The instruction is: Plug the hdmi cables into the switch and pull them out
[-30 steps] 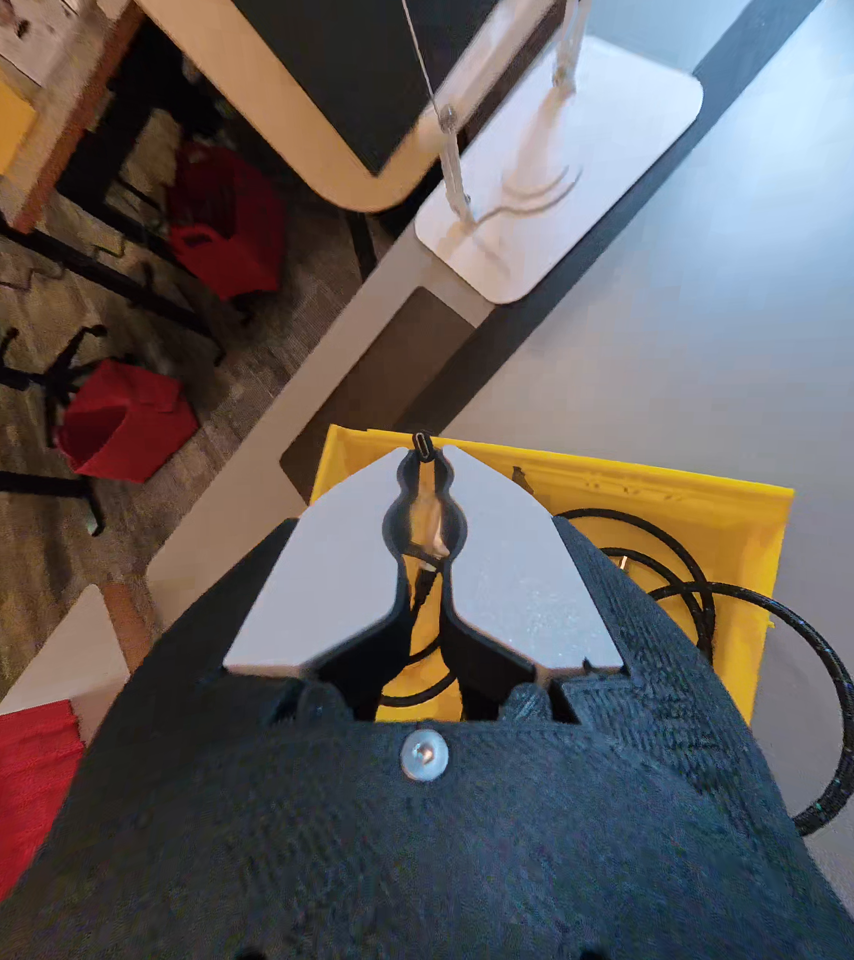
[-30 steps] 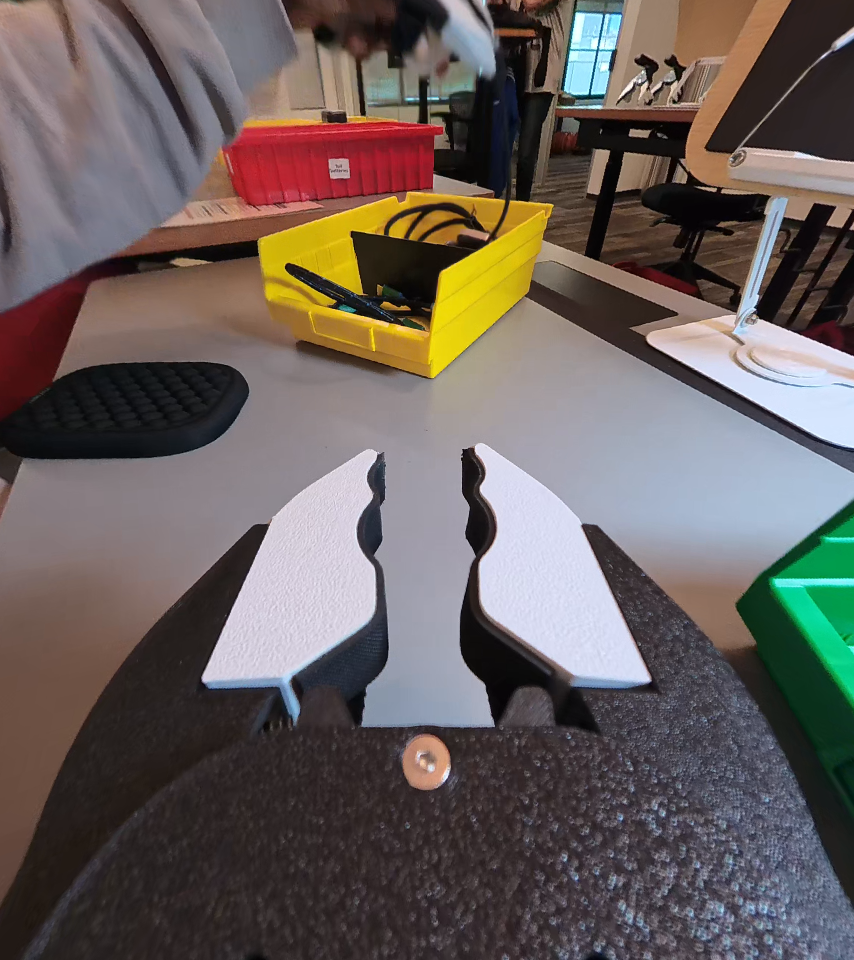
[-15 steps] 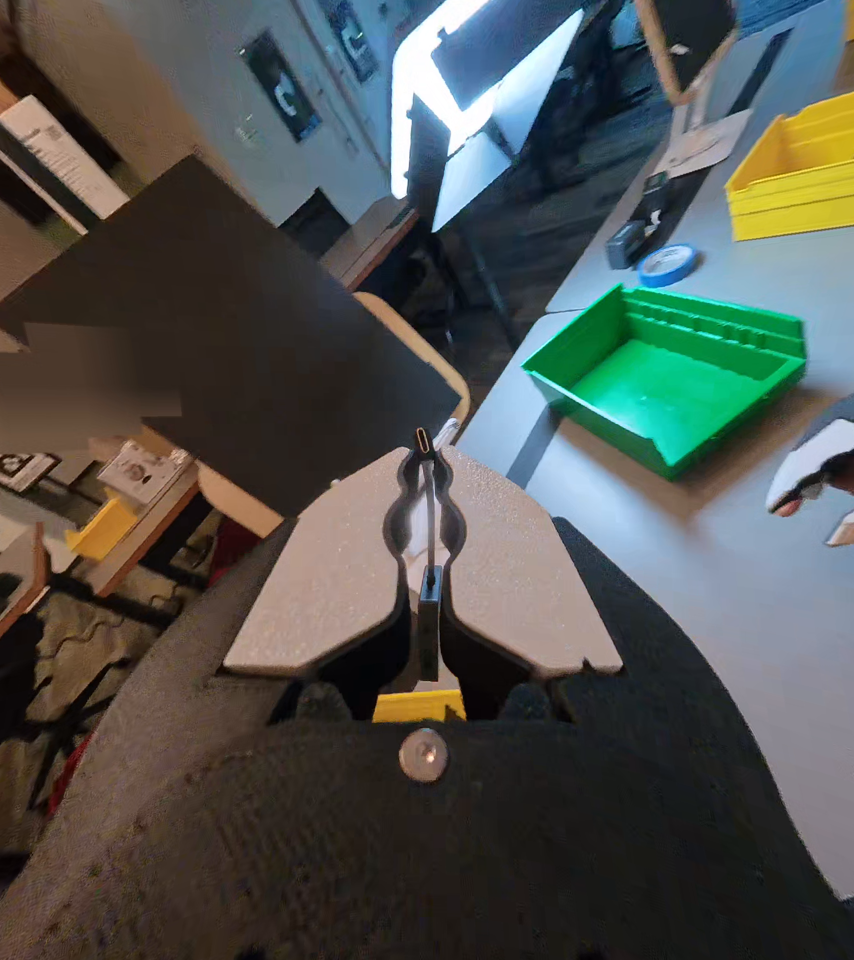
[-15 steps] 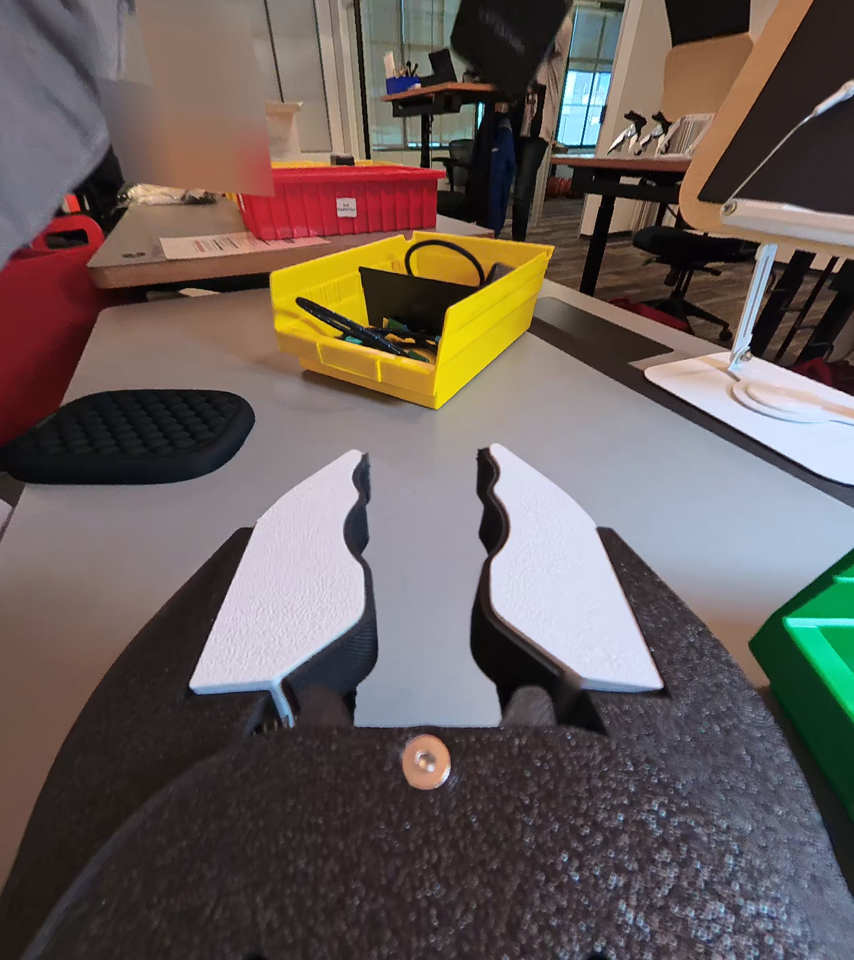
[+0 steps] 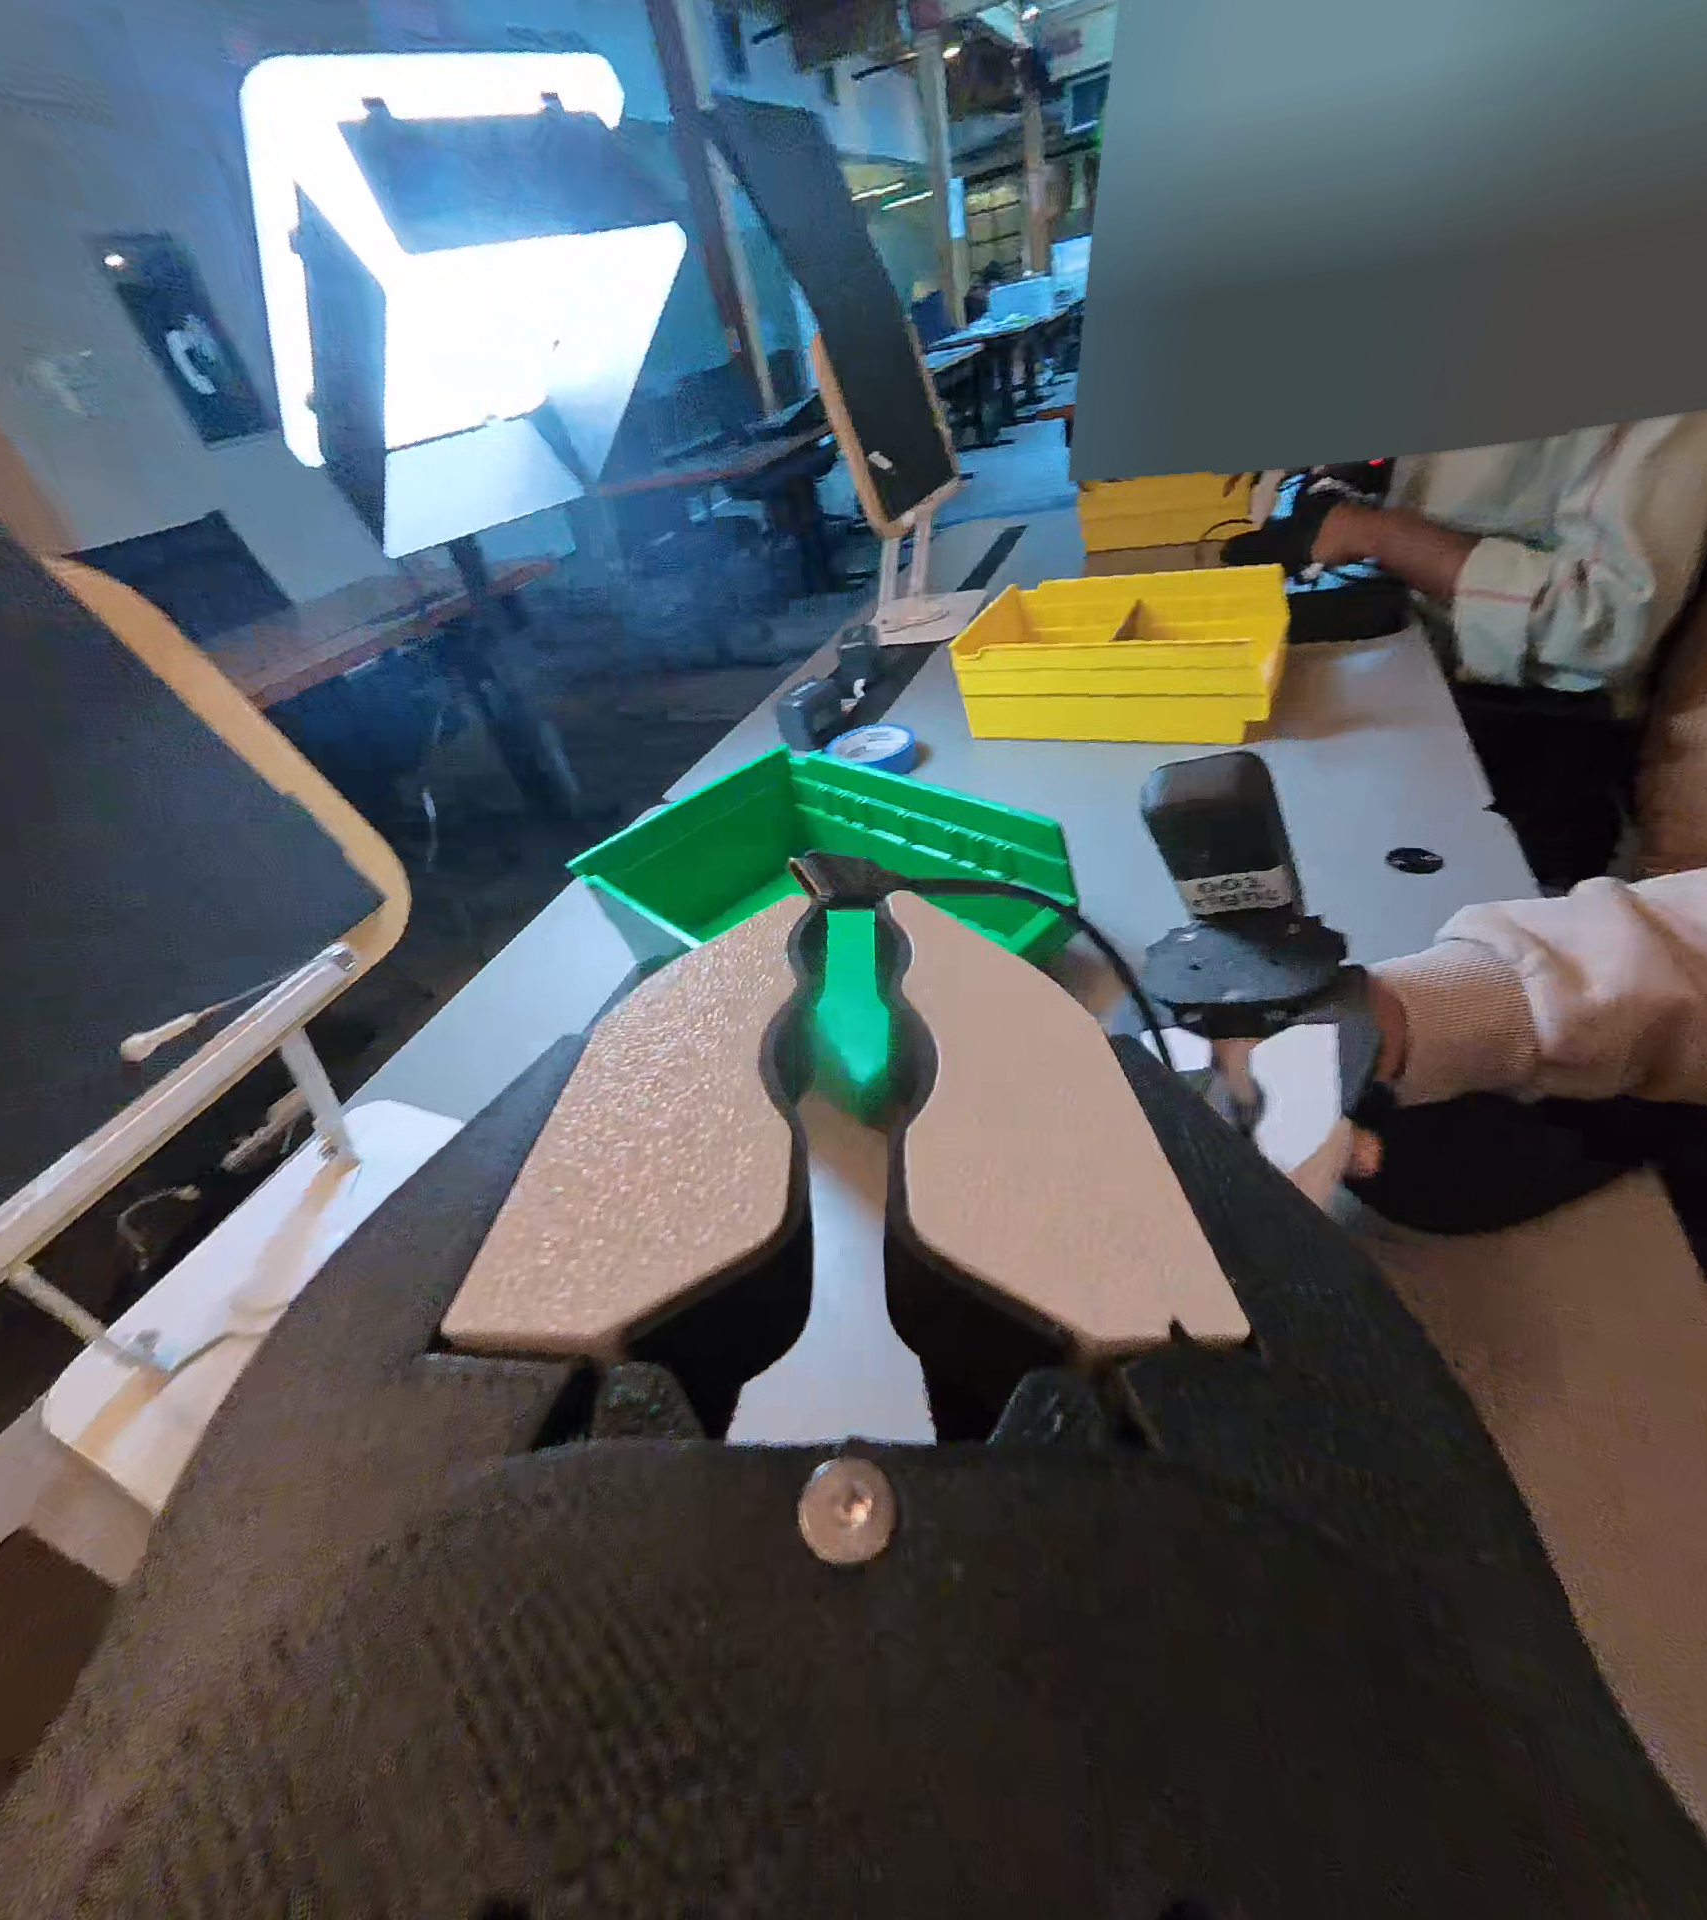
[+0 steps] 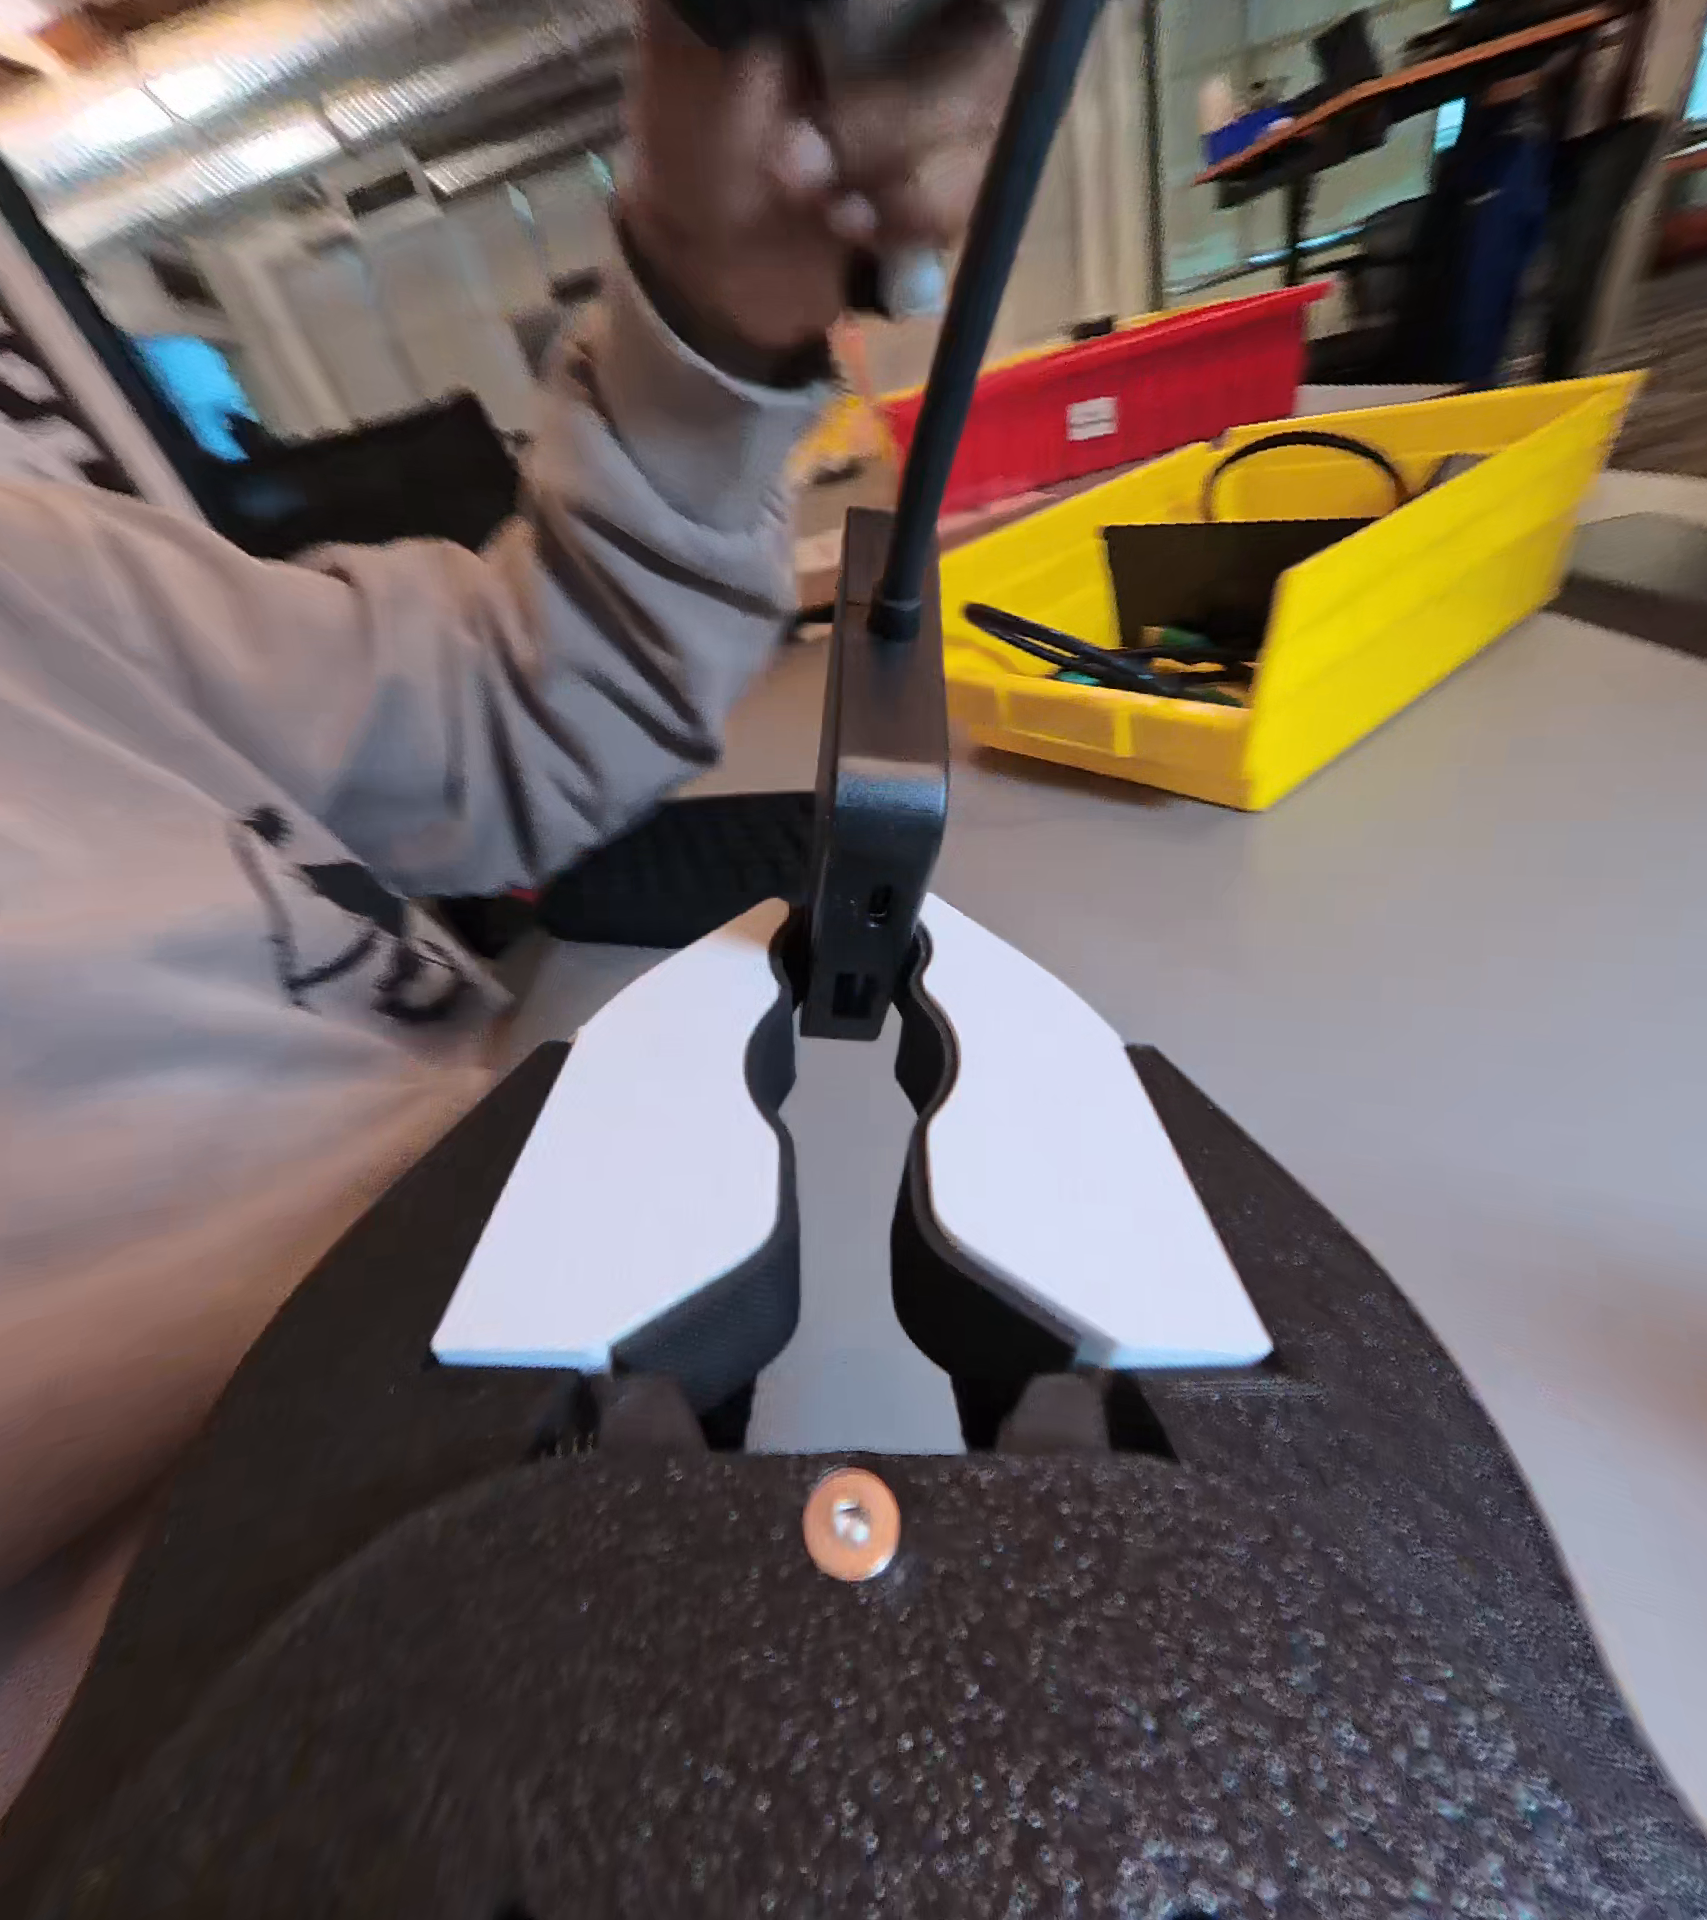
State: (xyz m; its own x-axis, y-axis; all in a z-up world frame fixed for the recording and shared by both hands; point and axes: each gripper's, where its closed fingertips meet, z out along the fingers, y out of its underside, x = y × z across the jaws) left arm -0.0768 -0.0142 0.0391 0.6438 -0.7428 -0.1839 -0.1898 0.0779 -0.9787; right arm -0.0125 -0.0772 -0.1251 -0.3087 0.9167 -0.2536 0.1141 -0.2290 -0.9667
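Observation:
My left gripper [image 5: 849, 904] is shut on the black plug [image 5: 828, 876] of a thin black cable [image 5: 1088, 935], pinched at the very fingertips. The cable trails right and down toward the right hand-held tool, whose black housing [image 5: 1233, 935] shows beside a light sleeve. My right gripper [image 6: 854, 956] is shut on the lower end of a flat black switch box [image 6: 880, 748], held edge-on and upright above the grey table. A black cable [image 6: 963, 312] leaves the box's upper edge and runs up out of view. Small ports show on the box's near edge.
A green bin [image 5: 724, 862] stands just beyond my left fingertips. A yellow bin [image 6: 1348, 623] with cables and a black divider sits at the right, a red bin [image 6: 1140, 405] behind it. A black pad [image 6: 703, 862], stacked yellow bins [image 5: 1119, 665], a tilted board on a stand [image 5: 49, 831] and another person's arm are nearby. Tip to tip, the grippers are about 20 cm apart.
My left gripper has swung from above the yellow bin to face the green bin, still holding the plug. My right gripper, open and empty before, is now shut on the switch box.

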